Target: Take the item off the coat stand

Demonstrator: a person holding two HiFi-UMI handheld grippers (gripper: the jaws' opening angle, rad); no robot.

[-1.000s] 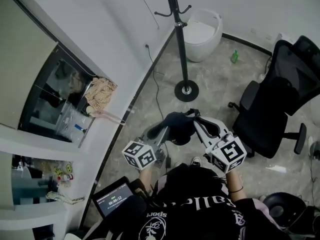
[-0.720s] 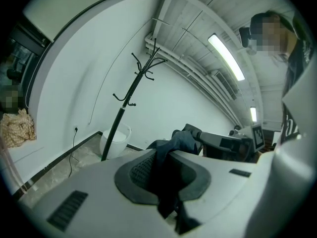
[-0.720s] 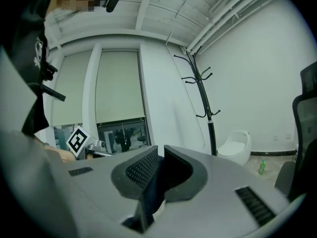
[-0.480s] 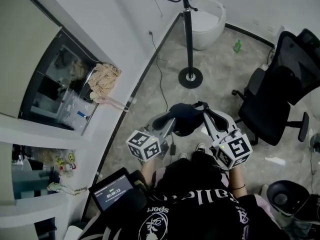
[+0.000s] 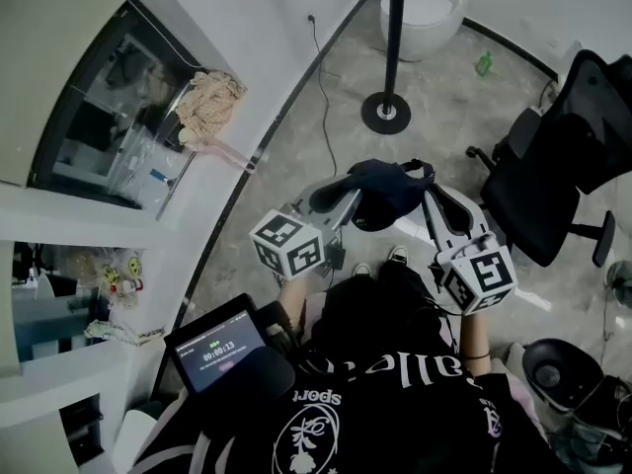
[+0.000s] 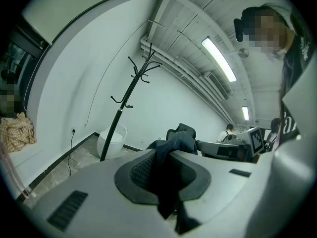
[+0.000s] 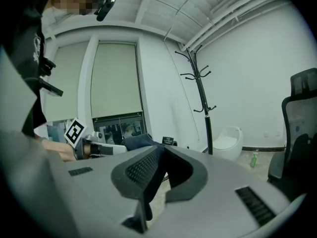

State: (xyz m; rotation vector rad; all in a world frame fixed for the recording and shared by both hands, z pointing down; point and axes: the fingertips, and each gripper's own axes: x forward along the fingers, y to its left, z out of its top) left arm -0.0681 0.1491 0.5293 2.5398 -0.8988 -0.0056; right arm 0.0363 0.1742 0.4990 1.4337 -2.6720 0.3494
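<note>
A dark cloth cap (image 5: pixel 385 190) hangs between my two grippers, in front of my body and above the floor. My left gripper (image 5: pixel 346 198) is shut on its left side, where dark fabric (image 6: pixel 167 180) is pinched between the pads. My right gripper (image 5: pixel 428 196) is shut on the right side, with a thin fold of the cap (image 7: pixel 147 192) caught in its jaws. The black coat stand (image 5: pixel 395 30) stands well beyond the cap, its hooks (image 6: pixel 141 71) bare. Across the cap, the left gripper (image 7: pixel 96 148) shows in the right gripper view.
A white tub-shaped bin (image 5: pixel 427 10) sits behind the stand's round base (image 5: pixel 386 113), with a green bottle (image 5: pixel 484 64) beside it. A black office chair (image 5: pixel 553 181) is at the right. A curved white counter with a beige cloth (image 5: pixel 207 105) runs along the left.
Both grippers have drawn back from the coat stand with the cap still held between them. The stand now lies farther off, at the top of the head view.
</note>
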